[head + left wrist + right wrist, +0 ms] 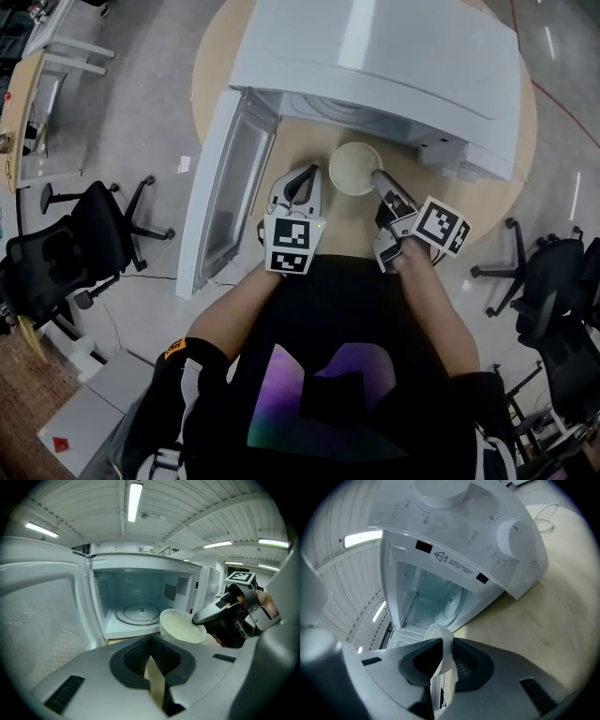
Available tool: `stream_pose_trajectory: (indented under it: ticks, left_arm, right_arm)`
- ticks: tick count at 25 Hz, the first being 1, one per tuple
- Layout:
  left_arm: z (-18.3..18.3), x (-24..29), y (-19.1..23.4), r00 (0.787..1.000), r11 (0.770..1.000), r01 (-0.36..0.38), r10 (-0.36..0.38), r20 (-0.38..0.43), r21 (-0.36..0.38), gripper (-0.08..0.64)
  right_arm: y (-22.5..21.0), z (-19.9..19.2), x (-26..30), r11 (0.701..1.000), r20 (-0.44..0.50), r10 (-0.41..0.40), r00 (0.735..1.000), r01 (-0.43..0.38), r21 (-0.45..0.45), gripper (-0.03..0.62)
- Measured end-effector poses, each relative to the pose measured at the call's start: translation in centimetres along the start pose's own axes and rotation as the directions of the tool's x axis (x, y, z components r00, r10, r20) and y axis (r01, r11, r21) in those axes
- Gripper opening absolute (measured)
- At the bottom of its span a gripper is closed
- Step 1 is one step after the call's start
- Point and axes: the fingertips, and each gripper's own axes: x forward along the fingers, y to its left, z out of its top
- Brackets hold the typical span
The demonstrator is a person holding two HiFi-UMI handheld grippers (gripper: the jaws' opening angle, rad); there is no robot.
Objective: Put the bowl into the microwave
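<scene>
A pale empty bowl hangs just in front of the open white microwave, over the round wooden table. My right gripper is shut on the bowl's right rim; in the right gripper view the rim stands edge-on between the pads. My left gripper is shut with nothing in it, just left of the bowl. From the left gripper view the bowl and the right gripper sit before the lit cavity with its glass turntable.
The microwave door swings out to the left past the table edge. Its control dial is on the right panel. Black office chairs stand on the floor at both sides.
</scene>
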Motion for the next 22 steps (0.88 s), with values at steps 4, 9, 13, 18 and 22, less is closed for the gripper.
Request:
stream_pose_trajectory:
  ticks: [4, 9, 13, 18, 22]
  left_arm:
    - [1.0, -0.1, 1.1, 0.999, 1.0, -0.021, 0.021, 0.026, -0.014, 0.048]
    - [2.2, -0.2, 2.6, 0.998, 0.999, -0.045, 0.046, 0.051, -0.026, 0.048]
    - [2.7, 0.1, 3.9, 0.995, 0.997, -0.068, 0.07, 0.064, -0.03, 0.048]
    - [3.4, 0.3, 5.2, 0.993, 0.996, -0.087, 0.09, 0.082, -0.037, 0.048]
    - [4.3, 0.6, 5.5, 0.991, 0.995, -0.093, 0.097, 0.097, -0.038, 0.048]
  right_arm:
    - [1.4, 0.4, 0.4, 1.0, 0.016, 0.017, 1.0, -0.016, -0.008, 0.077]
    - [2.5, 0.8, 1.2, 1.0, 0.034, 0.023, 0.999, -0.023, -0.012, 0.077]
    - [3.4, 1.6, 2.3, 0.999, 0.056, 0.034, 0.998, -0.033, -0.014, 0.077]
    - [4.3, 2.3, 4.0, 0.999, 0.079, 0.04, 0.996, -0.039, -0.016, 0.077]
    - [4.8, 2.9, 4.8, 0.999, 0.095, 0.04, 0.995, -0.04, -0.007, 0.077]
